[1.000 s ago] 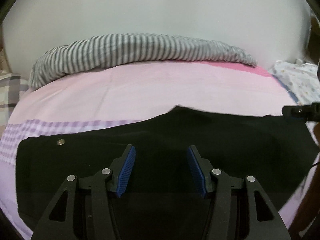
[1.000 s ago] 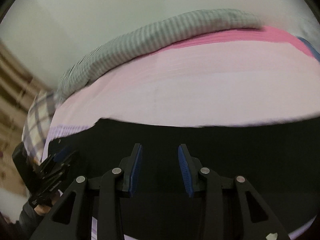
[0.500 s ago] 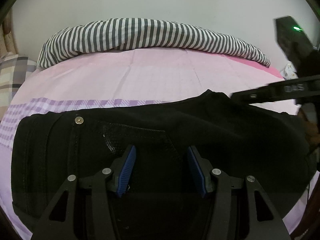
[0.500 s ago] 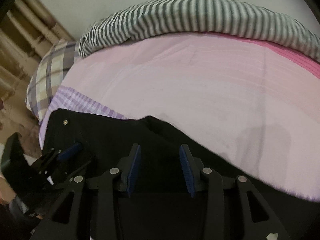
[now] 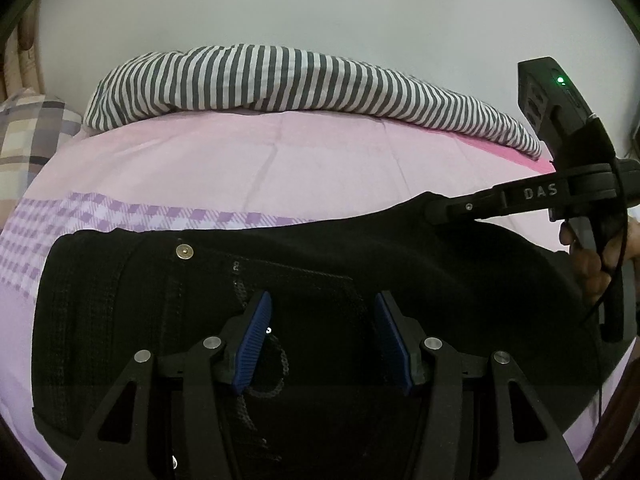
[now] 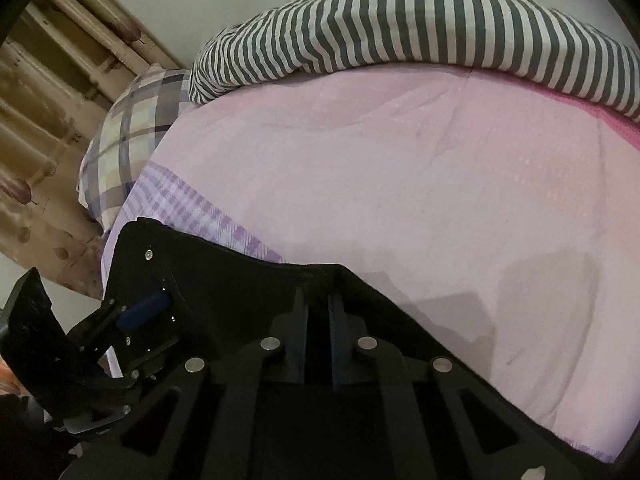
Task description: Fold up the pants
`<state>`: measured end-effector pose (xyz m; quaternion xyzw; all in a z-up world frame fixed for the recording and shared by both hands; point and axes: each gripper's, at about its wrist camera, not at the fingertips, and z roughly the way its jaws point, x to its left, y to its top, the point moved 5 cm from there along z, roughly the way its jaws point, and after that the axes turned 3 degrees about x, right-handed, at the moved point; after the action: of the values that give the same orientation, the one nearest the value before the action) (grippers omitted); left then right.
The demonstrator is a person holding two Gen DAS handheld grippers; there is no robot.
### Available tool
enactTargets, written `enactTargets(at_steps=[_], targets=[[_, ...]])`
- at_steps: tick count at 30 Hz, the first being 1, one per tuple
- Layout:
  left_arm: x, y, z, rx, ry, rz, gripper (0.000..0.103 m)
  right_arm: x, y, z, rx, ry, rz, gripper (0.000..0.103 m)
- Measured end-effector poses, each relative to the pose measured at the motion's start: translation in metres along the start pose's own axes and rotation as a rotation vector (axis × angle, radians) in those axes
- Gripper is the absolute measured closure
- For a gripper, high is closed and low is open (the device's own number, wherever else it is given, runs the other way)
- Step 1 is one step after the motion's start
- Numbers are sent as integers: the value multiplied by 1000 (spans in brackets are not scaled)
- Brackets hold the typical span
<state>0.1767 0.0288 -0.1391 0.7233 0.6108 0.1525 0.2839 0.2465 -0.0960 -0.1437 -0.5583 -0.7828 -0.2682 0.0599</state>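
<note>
right gripper [image 6: 318, 308] — tilted down, clamped on pants [image 5: 320, 272] (upper edge) | left gripper [image 5: 322, 336] — agape above waistband

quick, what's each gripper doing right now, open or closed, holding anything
Left gripper: open, hovering over the black pants, gripping nothing.
Right gripper: shut on the far edge of the pants.

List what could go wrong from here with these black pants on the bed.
1. The right claw is shut only on the raised far edge of the black pants; such a thin pinch could slip when lifted.
2. The left claw is open over the waistband, near the metal button, holding nothing, so a one-sided pull may drag and bunch the cloth on the pink sheet.
</note>
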Motion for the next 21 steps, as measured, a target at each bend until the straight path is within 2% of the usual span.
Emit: enactTargets(at_steps=[2,5,8,10,13,16,19,21], targets=[[-1,-2,2,3,13,18,48,-2,1,8,0,-30,9,97],[-2,-5,3,2,36,50,48,-8,6,11,-19,-22,51,95],[-3,-7,6,5,51,67,48,-6,6,12,-37,-59,28,89],[-4,-8,7,9,65,77,48,-3,5,11,-43,-69,31,78],[-6,-5,5,17,78,72,48,-2,2,-6,-86,-69,58,70],[-10,-1,-1,16,45,38,48,-6,-8,-34,-155,-87,84,67],[-23,7,-9,-8,-19,14,47,-15,-27,-69,-217,-97,130,65],[-38,13,-12,-23,-71,29,47,-26,-50,-90,-244,-167,144,64]])
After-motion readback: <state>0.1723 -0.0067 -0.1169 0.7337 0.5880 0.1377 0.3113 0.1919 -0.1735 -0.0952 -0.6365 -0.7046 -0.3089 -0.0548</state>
